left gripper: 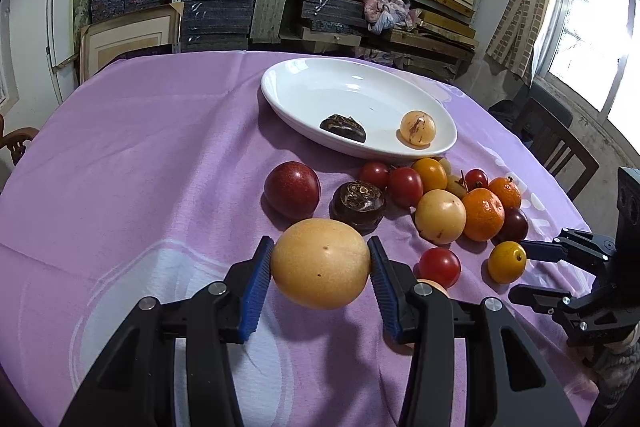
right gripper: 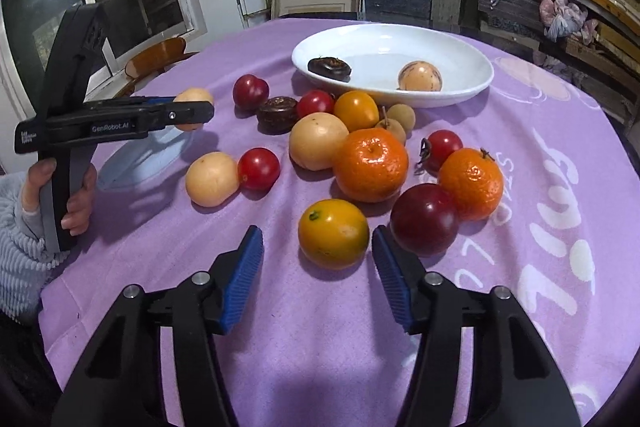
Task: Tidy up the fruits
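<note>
The left gripper (left gripper: 320,273) pinches a big yellow fruit (left gripper: 320,263) above the purple cloth (left gripper: 140,155), its long side running left to right. The right gripper (right gripper: 318,255) is spread around a small orange fruit (right gripper: 333,233) lying near the pile, not touching it.

Two matching handheld grippers, each built of matte black plastic arms with round silver screw heads at the joints. The left gripper (left gripper: 320,281) and right gripper (right gripper: 318,267) both carry ribbed blue pads (right gripper: 240,281) on the inner faces of their fingers. White lettering reading "GenRobot.AI" runs along the left tool's side, above a black and grey pistol-style handle. The person's hand (right gripper: 66,193) emerges from a fluffy, ribbed pale grey-blue sleeve (right gripper: 20,247).
</note>
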### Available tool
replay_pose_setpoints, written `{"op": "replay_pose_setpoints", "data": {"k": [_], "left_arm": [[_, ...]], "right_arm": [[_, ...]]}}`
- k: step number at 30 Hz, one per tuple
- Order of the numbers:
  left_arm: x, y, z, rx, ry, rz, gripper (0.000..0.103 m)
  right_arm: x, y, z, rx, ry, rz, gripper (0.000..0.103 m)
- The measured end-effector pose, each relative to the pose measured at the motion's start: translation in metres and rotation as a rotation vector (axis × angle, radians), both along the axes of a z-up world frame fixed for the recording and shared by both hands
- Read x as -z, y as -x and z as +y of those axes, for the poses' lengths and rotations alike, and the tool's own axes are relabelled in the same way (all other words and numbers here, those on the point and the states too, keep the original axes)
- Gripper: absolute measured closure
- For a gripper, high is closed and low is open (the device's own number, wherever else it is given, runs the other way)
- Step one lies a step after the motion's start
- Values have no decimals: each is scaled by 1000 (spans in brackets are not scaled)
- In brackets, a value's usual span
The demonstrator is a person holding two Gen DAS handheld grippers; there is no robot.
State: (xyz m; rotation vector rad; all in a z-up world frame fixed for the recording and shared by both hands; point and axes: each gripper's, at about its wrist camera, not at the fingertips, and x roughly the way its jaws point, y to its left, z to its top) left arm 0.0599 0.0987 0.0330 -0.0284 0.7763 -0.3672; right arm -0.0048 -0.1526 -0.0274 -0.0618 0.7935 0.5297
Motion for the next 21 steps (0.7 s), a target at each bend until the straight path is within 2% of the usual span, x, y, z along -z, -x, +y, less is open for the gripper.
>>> {"op": "replay_pose_setpoints", "data": {"k": [4,5,6,15,21], "left_arm": [[3,0,-3,7,-7,7,55],[4,-1,-4,9,-10,9,55],[5,-1,-5,10,-13,13,55],[17,-8,-6,-3,-38,57,55],[26,-10,-9,10,-52,91,55]], "right_arm": [[4,-11,-2,27,-11,43,55],[5,-13,-2,26,-11,50,62],[5,-14,-1,26,-9,53,65],[2,-9,1,5,-14,24,65],[5,-7,7,-15,8,43,65]]}}
